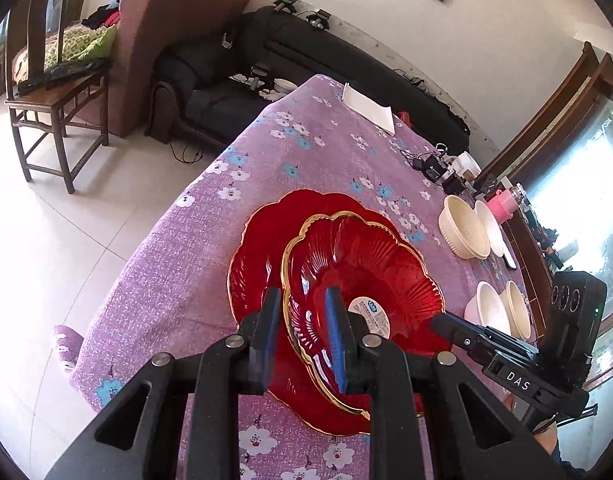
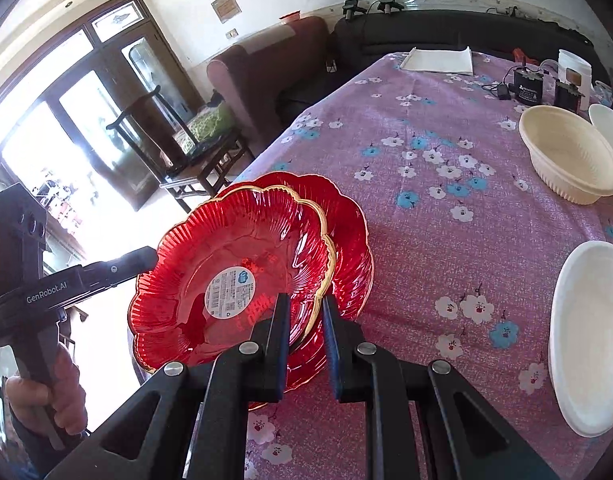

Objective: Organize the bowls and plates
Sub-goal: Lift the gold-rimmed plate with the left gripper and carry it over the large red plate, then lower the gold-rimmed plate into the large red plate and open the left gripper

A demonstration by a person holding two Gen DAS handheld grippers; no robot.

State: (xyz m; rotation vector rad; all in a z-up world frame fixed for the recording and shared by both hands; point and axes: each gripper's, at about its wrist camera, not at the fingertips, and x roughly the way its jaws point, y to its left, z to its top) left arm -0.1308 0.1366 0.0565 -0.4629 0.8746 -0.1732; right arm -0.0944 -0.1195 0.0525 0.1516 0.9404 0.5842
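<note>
Purple flowered tablecloth (image 1: 266,152) over a long table, dark sofa (image 1: 346,60) along the far wall, wooden chair (image 1: 46,92) on pale tiles.

Left gripper (image 1: 302,332): jaws nearly closed, blue pads (image 1: 334,344) clamped on the near gold-edged rim of the upper red plate (image 1: 366,264). Right gripper (image 2: 306,340): jaws likewise narrow, pinched on the opposite rim of that same plate (image 2: 234,272), with one finger inside the dish and one outside. Held between both, tilted, a round white label (image 2: 230,286) showing at its centre (print too small to read).

Directly beneath and just behind it, a second red plate (image 1: 258,248) of the same scalloped shape, lying on the cloth near the table's edge; whether the two touch cannot be told.

Farther out, toward the window side: two cream bowls (image 1: 464,232) side by side, one ribbed, and nearer the camera two white bowls (image 1: 490,308), well apart from the plates. Beyond them, a pink cup (image 1: 502,204), black chargers with cables (image 1: 434,168) and a white tub (image 2: 574,72). At the far end of the table, a folded white cloth (image 1: 368,108).

In the right wrist view, a hand (image 2: 62,392) wrapped around the left gripper's handle.
</note>
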